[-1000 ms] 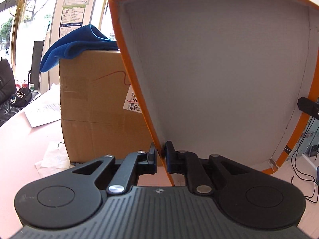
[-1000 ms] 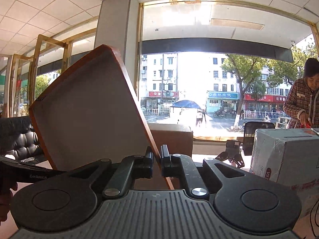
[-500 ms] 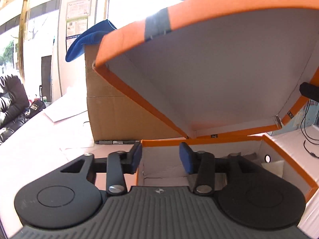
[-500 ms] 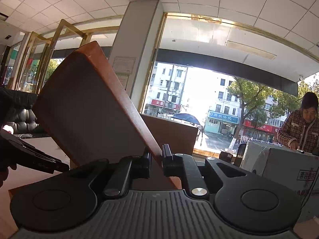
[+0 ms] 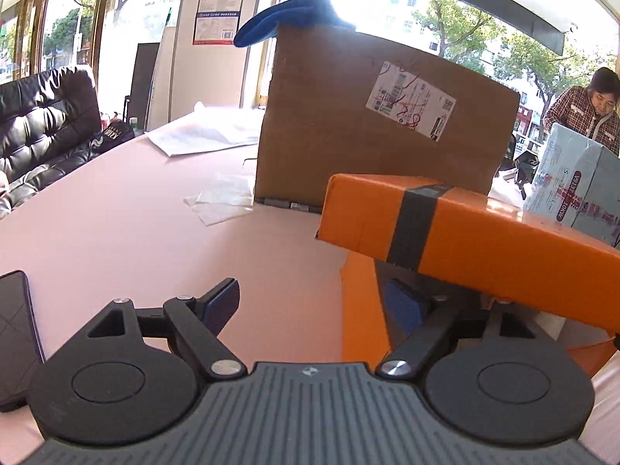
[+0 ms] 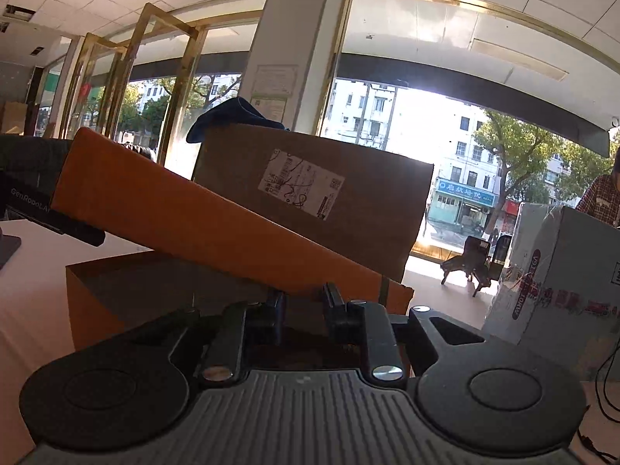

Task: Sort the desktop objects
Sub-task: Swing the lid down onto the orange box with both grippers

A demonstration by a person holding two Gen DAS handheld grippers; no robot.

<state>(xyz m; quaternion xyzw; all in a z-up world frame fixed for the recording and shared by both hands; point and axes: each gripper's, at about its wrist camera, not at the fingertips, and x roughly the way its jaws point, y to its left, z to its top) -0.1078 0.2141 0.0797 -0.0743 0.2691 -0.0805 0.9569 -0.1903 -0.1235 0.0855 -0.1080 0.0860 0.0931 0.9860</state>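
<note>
— The orange lid [image 5: 484, 232] is nearly down on its orange box [image 6: 162, 290], tilted, one end resting low and the other still propped up. The box sits on the pink table [image 5: 135, 213], just in front of the big cardboard carton [image 5: 368, 124].

— Who's got hold of it?

— Nobody firmly, I'd say. The left gripper [image 5: 314, 306] has just been spreading its jaws; they stand wide and released, one finger under the lid's raised end, nothing pinched. The right gripper [image 6: 302, 304] has just been easing open too; there's a narrow gap and the lid's edge passes just above it. I see no pad pressing.

— So the closing step?

— Looks like it. Next would be pulling both clear so the lid settles flat, perhaps a press on top.

— Anything inside?

— Can't tell; the lid hides it. There's a dark phone [image 5: 15, 333] at the near left edge, cut off by the frame, and a blue cloth [image 5: 286, 15] atop the carton.
</note>
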